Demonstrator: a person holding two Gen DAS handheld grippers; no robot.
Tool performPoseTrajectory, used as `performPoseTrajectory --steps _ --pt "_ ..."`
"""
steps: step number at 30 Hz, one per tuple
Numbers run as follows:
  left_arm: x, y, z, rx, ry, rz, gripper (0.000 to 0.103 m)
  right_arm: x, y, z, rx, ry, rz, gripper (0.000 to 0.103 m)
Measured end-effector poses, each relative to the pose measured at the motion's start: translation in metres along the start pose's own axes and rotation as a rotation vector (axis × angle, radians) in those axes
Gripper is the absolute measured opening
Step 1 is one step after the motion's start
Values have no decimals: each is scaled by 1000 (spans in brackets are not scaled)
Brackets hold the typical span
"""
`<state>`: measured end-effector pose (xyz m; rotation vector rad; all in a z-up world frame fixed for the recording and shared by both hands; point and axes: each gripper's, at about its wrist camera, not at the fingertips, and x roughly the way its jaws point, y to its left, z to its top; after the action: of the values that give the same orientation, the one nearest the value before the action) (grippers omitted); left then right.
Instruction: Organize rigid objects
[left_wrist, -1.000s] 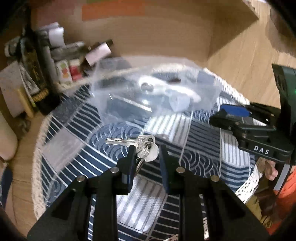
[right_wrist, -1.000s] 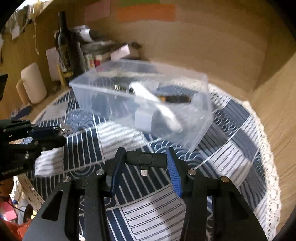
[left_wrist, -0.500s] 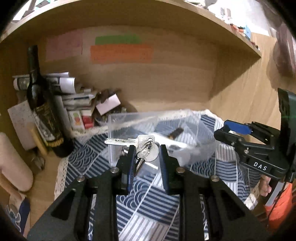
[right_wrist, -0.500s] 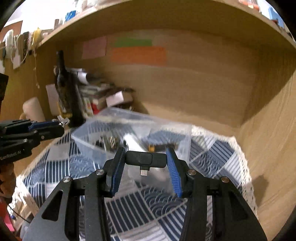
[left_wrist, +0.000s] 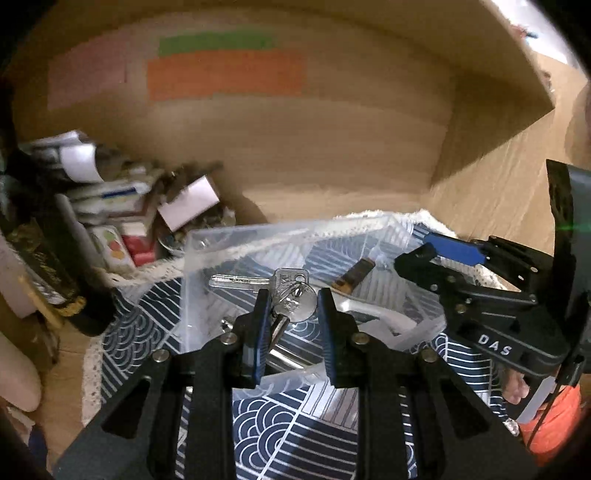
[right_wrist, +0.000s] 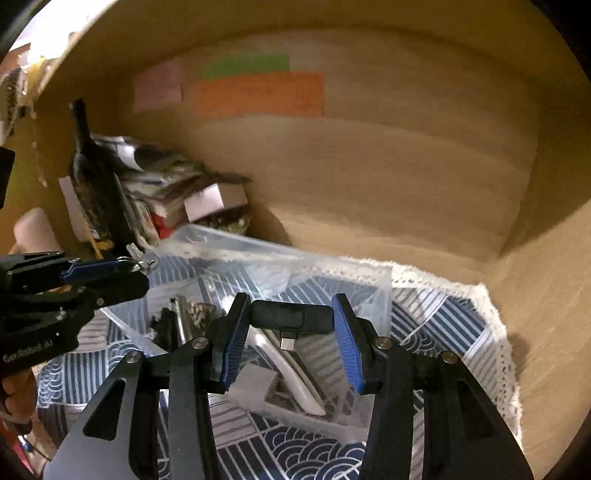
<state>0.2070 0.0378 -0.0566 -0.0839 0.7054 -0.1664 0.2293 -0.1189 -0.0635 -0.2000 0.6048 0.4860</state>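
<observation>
My left gripper (left_wrist: 290, 297) is shut on a bunch of silver keys (left_wrist: 291, 295) and holds it over the near part of a clear plastic box (left_wrist: 229, 236). My right gripper (right_wrist: 290, 314) is shut on a small black USB-C adapter (right_wrist: 291, 317), held over the same box (right_wrist: 354, 269). The box holds a white handle-shaped item (right_wrist: 295, 373), a dark stick (left_wrist: 352, 275) and other small items. The right gripper also shows at the right of the left wrist view (left_wrist: 439, 254); the left gripper shows at the left of the right wrist view (right_wrist: 122, 267).
The box stands on a blue and white patterned cloth (right_wrist: 443, 325) inside a wooden alcove. A dark bottle (right_wrist: 92, 177) and a pile of papers and small boxes (left_wrist: 133, 206) stand at the back left. The wooden wall (right_wrist: 406, 166) is close behind.
Both grippers have moved forward and down over the box with their loads still held. The box now lies right under the fingers in both views.
</observation>
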Motion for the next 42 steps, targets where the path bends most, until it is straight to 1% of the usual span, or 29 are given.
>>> performPoseTrajectory --steps 7,12,15,18,19,21,25,28,30,34,36,37,39,40,42 --pt "36 1 -9 -11 93 -30 24 33 -1 -10 -9 89 4 42" --pt "46 -1 -12 -1 111 -23 25 43 0 -15 -4 118 11 42" --pt "52 -2 -12 -1 127 -2 25 45 0 -16 -2 130 13 42" --pt "51 -1 -14 -3 121 -4 25 42 -2 -15 4 128 21 42" --pt "48 -2 -14 0 111 3 25 40 -3 -14 6 124 19 43" --pt "42 -3 -13 0 96 8 25 36 -3 -12 12 114 22 48" --pt "26 -4 -8 -4 63 8 25 19 -2 -8 18 77 22 49" --pt "8 -5 -6 3 23 26 25 -3 0 -5 14 30 10 51" --pt "-7 -7 -4 0 -9 30 29 -17 1 -4 15 -2 7 55" --pt "-43 -11 -5 -4 -96 47 38 -55 3 -3 18 -90 7 61" --pt "-60 -15 -7 1 -137 46 47 -74 5 -4 19 -133 5 67" --pt "-73 -18 -9 4 -167 47 49 -83 6 -5 18 -157 4 68" --pt "-90 -23 -14 9 -208 60 57 -101 8 -8 22 -198 8 74" --pt "-102 -26 -17 11 -234 68 60 -110 8 -9 26 -216 13 75" --pt "-117 -29 -22 9 -266 71 67 -126 11 -13 35 -250 24 79"
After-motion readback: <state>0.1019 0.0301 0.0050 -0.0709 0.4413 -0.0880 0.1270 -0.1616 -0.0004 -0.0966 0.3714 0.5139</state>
